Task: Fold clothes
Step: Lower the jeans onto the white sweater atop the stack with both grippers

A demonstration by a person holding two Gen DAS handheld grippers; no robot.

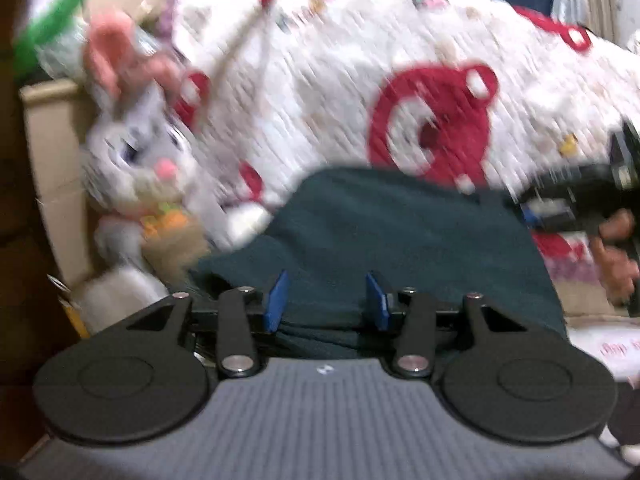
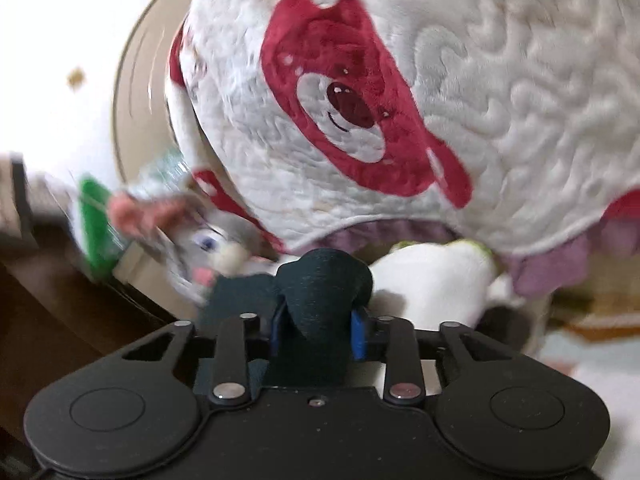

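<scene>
**Fold in progress, dark green garment held at both ends**

Right gripper (image 2: pixel 318 320) is clamped on a bunched wad of the dark green garment (image 1: pixel 400 240). Left gripper (image 1: pixel 326 300) has cloth between its pads; contact unclear, cannot tell. Garment lies before the bear-print blanket (image 2: pixel 500 100), beside the plush rabbit (image 1: pixel 140 160). Judged mid-fold; unfinished. Red lettering at the left view's edge is illegible.

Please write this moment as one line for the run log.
step: folding | left gripper: garment between jaws | right gripper: shut on bunched garment | behind: blanket, plush rabbit
</scene>
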